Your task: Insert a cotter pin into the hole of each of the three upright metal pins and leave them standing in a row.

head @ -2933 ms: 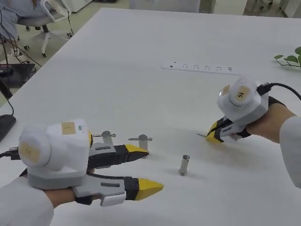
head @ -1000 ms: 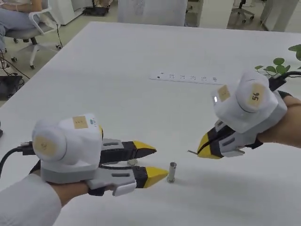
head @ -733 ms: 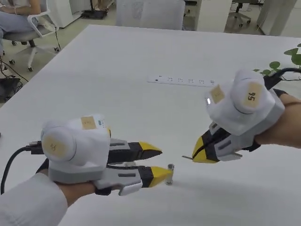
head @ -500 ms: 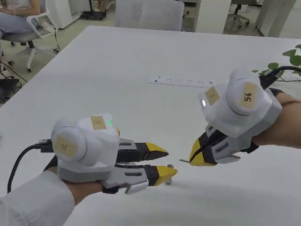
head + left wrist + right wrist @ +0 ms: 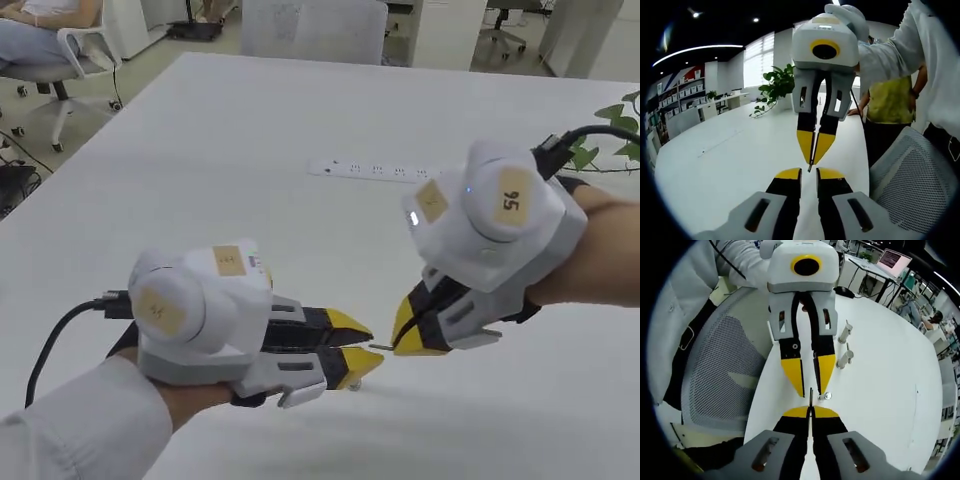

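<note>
My right gripper (image 5: pixel 405 342) is shut on a thin cotter pin (image 5: pixel 380 347), whose free end sticks out toward my left gripper (image 5: pixel 358 345). The two grippers face each other tip to tip, almost touching. In the left gripper view the right gripper (image 5: pixel 815 150) hangs above my left gripper (image 5: pixel 809 173), and the cotter pin (image 5: pixel 811 160) points into the narrow gap between the left jaws. In the right gripper view the cotter pin (image 5: pixel 811 397) ends beside an upright metal pin (image 5: pixel 825 396), which stands at the tip of the left gripper (image 5: pixel 809 375). Two more metal pins (image 5: pixel 845 358) stand behind.
A white power strip (image 5: pixel 375 170) lies mid-table and a plant (image 5: pixel 605 115) stands at the far right edge. A mesh chair (image 5: pixel 720 385) sits off the near table edge. A person in a yellow top (image 5: pixel 890 100) stands beyond the table.
Both grippers have come together over the lone metal pin. The left jaws have narrowed from wide apart to a small gap. The cotter pin's tip now reaches the left jaw tips.
</note>
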Motion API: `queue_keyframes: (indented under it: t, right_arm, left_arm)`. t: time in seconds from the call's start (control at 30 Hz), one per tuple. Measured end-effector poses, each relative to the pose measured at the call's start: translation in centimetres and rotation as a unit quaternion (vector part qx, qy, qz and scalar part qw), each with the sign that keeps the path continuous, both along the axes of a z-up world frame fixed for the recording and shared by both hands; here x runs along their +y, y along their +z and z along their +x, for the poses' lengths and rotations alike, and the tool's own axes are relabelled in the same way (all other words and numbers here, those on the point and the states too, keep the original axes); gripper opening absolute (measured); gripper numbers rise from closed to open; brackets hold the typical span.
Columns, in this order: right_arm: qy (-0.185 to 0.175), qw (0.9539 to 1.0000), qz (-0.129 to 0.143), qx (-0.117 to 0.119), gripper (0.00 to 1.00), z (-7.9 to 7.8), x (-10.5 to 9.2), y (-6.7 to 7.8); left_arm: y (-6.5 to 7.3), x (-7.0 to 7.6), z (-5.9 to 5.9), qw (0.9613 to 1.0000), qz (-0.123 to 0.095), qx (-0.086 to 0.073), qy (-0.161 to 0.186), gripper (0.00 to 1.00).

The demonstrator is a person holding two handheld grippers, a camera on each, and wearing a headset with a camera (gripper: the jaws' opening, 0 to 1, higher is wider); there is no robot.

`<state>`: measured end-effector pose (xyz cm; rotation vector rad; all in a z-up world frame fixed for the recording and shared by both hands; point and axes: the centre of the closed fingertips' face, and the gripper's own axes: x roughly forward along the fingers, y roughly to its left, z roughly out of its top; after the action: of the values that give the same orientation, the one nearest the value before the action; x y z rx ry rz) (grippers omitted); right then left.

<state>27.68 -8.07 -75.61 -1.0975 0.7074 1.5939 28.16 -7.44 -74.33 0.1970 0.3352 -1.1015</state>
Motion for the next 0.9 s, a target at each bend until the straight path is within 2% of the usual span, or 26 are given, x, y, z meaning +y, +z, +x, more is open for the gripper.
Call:
queue_keyframes:
  t: [0.4,0.73,0.9]
  right_arm:
    - [0.011,0.9999,-0.008,-0.001,0.02,-0.55,0.10,-0.18]
    - [0.021,0.9996,-0.017,-0.005,0.02,-0.76,-0.04,-0.23]
    - [0.022,0.9996,-0.019,-0.004,0.02,-0.75,-0.03,-0.27]
  left_arm:
    - [-0.55,-0.51,-0.41,0.9998,0.017,-0.008,-0.011,0.01]
    - [-0.59,-0.65,-0.70,0.9994,0.021,-0.016,-0.022,0.01]
    - [-0.61,-0.63,-0.69,0.9995,0.018,-0.014,-0.021,0.01]
